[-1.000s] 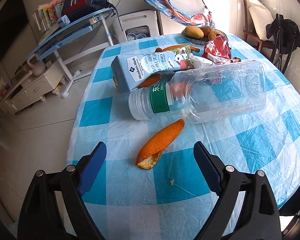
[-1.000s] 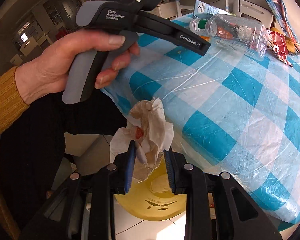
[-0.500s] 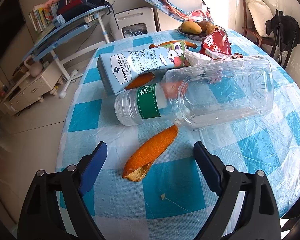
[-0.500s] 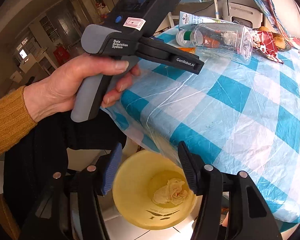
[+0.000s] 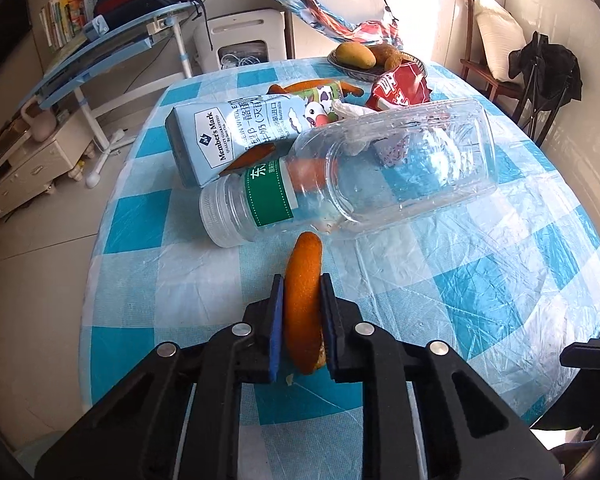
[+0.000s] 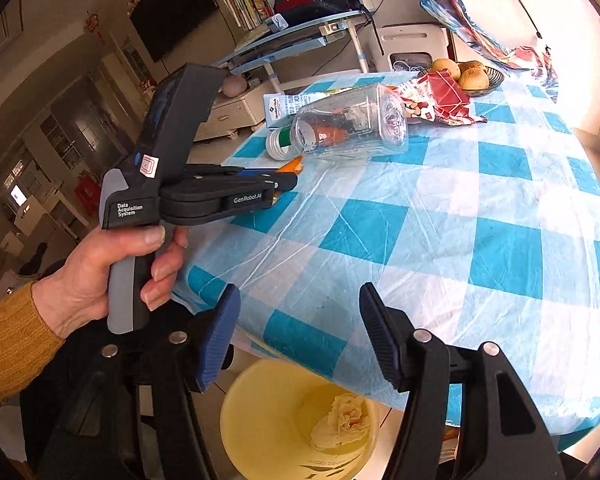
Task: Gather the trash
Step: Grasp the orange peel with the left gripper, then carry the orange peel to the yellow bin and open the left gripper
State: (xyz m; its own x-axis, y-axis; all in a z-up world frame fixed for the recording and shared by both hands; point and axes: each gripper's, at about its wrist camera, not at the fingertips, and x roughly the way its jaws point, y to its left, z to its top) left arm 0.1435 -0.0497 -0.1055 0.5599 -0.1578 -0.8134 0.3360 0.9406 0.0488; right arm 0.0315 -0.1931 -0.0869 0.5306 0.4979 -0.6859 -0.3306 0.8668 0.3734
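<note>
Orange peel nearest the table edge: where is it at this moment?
In the left wrist view the orange peel sits low and centre, between the pads of the closing left gripper, just in front of the plastic bottle lying on the checked tablecloth.

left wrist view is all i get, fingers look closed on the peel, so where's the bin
Observer: The yellow bin sits on the floor below the table edge nearest the person, straight under the right gripper.
Operator: anything in it
Observer: One crumpled tissue lies at the bottom.
Operator: is the right gripper free
Observer: Yes, its fingers stand apart with nothing between them.
Operator: and my peel, is it lifted
Observer: The right wrist view shows only the tip of the peel past the left gripper, low by the cloth; whether it is lifted cannot be told.
</note>
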